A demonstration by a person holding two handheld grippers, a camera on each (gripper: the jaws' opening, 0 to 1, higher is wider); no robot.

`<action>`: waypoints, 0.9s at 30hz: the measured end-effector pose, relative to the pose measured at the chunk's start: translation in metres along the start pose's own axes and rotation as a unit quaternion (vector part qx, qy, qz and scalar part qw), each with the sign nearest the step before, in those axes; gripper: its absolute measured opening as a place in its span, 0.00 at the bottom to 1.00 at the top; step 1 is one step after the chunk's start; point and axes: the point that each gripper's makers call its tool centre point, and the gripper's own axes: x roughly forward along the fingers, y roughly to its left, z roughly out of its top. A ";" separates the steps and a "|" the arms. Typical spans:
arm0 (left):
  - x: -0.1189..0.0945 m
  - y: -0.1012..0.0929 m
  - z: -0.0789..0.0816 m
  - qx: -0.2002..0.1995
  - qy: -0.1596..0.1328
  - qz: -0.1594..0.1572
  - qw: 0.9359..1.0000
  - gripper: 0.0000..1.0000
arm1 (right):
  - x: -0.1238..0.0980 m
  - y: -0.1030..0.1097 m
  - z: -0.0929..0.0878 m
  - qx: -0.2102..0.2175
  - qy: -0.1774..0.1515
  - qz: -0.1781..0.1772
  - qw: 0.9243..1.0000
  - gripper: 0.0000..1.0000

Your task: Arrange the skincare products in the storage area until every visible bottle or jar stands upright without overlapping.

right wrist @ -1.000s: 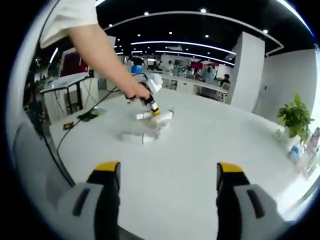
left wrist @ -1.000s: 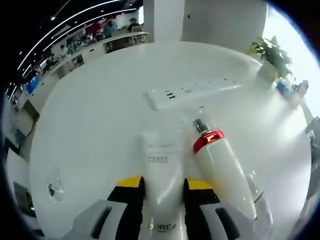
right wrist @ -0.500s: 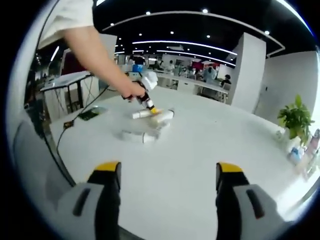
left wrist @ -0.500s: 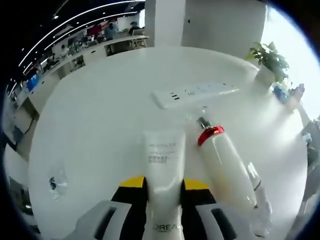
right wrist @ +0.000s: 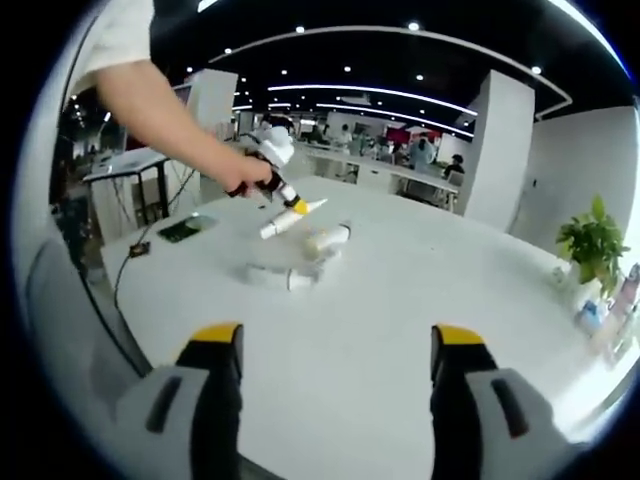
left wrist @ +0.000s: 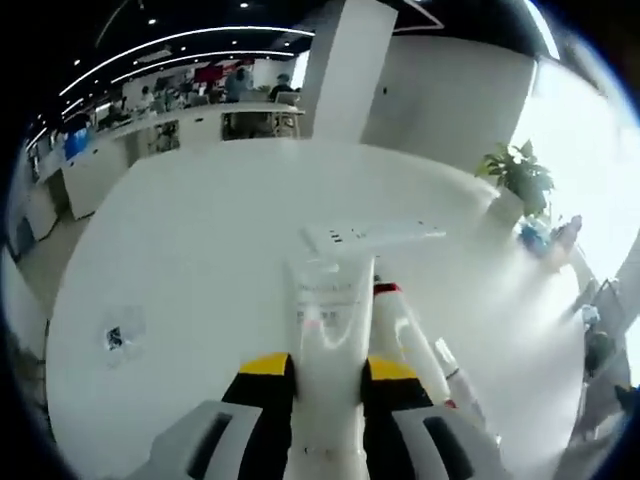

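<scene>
My left gripper [left wrist: 328, 366] is shut on a white tube [left wrist: 328, 300] and holds it off the white table [left wrist: 200, 250]. Beside the tube on the right, a white bottle with a red band [left wrist: 402, 330] lies on its side, with a small clear bottle [left wrist: 456, 378] next to it. In the right gripper view, a person's arm holds the left gripper [right wrist: 268, 160] at the far left, with the tube [right wrist: 290, 215] slanting in the air above the lying bottle [right wrist: 328, 238]. My right gripper [right wrist: 335, 368] stands open over the near table, nothing between its jaws.
A white power strip [left wrist: 375, 237] lies just past the tube, also seen as a power strip [right wrist: 278, 276] in the right gripper view. A small packet [left wrist: 118, 336] sits at the left. A potted plant [left wrist: 517, 176] stands at the far edge. A dark phone [right wrist: 186, 228] lies near the cable.
The left gripper shut on the white tube and raised it off the table, tipping it upward. The right gripper stayed still and open.
</scene>
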 end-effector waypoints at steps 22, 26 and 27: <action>-0.143 -0.122 -0.038 -0.069 -0.119 -0.112 0.984 0.26 | -0.005 0.013 0.019 0.007 -0.027 0.023 0.999 0.75; -0.158 -0.140 -0.056 -0.061 -0.122 -0.120 0.983 0.26 | -0.010 0.012 0.032 0.068 -0.056 0.039 0.995 0.76; -0.159 -0.142 -0.058 -0.063 -0.121 -0.122 0.983 0.26 | -0.010 0.010 0.031 0.073 -0.052 0.038 0.995 0.76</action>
